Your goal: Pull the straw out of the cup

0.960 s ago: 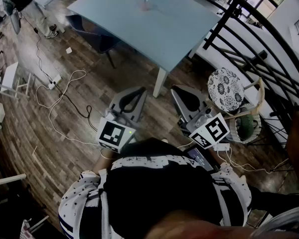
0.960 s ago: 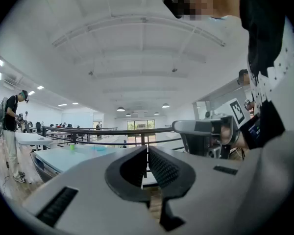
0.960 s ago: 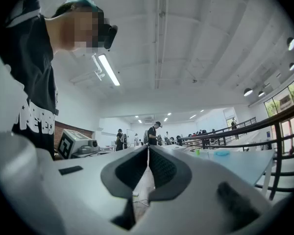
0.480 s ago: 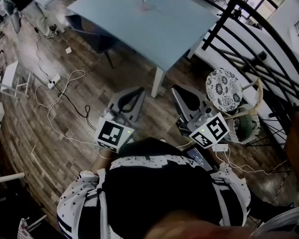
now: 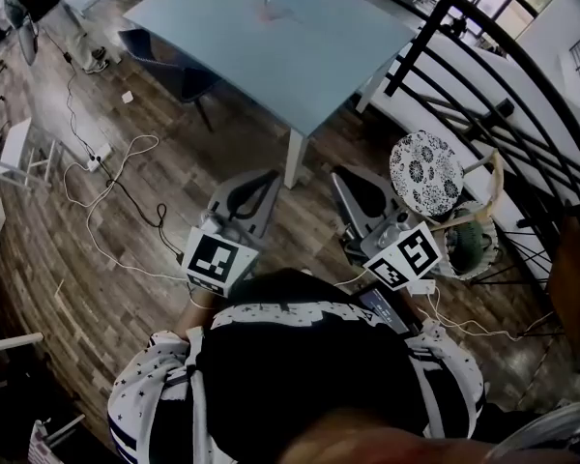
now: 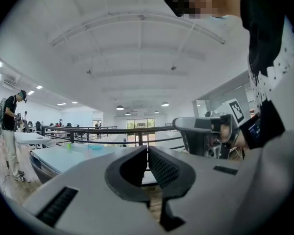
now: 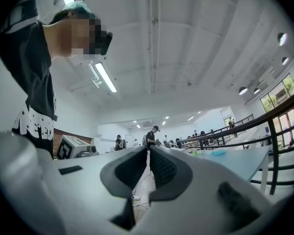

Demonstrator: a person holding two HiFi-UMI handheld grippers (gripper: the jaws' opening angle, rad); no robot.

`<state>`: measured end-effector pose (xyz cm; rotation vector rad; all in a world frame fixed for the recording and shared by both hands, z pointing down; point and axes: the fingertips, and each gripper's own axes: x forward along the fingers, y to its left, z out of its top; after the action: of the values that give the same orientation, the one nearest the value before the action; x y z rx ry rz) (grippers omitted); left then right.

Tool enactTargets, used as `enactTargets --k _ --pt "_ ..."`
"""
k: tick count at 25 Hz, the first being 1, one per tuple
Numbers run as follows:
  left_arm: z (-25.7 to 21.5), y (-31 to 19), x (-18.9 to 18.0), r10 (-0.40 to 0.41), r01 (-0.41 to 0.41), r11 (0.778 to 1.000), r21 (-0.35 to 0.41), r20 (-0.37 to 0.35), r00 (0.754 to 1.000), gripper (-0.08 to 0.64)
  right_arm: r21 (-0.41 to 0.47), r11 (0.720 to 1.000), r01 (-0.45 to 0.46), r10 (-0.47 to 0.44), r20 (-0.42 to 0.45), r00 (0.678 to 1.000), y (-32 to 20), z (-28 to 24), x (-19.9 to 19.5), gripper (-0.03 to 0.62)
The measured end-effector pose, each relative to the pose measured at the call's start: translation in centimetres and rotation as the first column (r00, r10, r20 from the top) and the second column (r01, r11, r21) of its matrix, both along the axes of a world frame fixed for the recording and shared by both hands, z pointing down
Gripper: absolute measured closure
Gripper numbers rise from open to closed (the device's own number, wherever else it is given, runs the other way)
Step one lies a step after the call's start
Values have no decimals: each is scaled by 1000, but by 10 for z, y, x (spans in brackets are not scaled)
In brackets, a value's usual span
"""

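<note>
Well short of the cup, tongs empty

Left tongs (image 6: pixel 147 150) and right tongs (image 7: pixel 148 150) pinched together on nothing. Small pale cup (image 5: pixel 265 8) sits far off on the pale blue rectangular surface (image 5: pixel 309 66); straw too small to see. Likely light, crushable: pinch gently near its top.

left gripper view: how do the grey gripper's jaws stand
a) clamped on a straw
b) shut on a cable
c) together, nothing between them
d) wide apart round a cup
c: in the left gripper view the grey left gripper has its dark ribbed jaws meeting at the tips with nothing between them, and the pale blue table lies well beyond it.
</note>
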<state>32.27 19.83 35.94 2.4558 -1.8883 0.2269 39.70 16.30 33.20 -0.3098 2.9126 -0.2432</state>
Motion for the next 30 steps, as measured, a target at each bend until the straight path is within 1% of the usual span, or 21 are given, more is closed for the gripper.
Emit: enactTargets --k 3,5,7,9,12,16,22,27,30 --pt "1 -5 14 -3 3 1000 -1 -9 1000 546 1 1000 -2 2 -2 1000 -6 1 15 561" --pt "2 -12 35 -7 7 1000 -1 -9 1000 546 1 1000 0 0 1 1000 -13 2 36 561" --pt "4 -19 53 -11 11 1000 -5 -5 1000 546 -5 1000 7 -7 14 1000 -19 2 53 561" --pt "6 -19 61 -14 14 1000 -11 -3 1000 546 -10 1000 21 -21 35 999 -17 1 58 561" --pt "10 -14 68 -14 14 1000 -24 5 1000 546 -13 999 32 -31 53 998 -12 2 62 561" --pt "14 -11 75 -6 8 999 -53 30 1000 546 -45 999 16 -12 91 996 -14 5 71 561" --pt "13 -12 79 -4 5 999 -42 28 1000 546 -48 999 19 -15 78 997 -9 11 74 561" --pt "15 -20 80 36 -35 998 -46 28 999 546 -45 999 -24 27 68 997 -18 11 76 561" --pt "13 -26 76 46 -45 998 -35 18 999 546 -45 998 -36 39 58 998 -20 12 72 561"
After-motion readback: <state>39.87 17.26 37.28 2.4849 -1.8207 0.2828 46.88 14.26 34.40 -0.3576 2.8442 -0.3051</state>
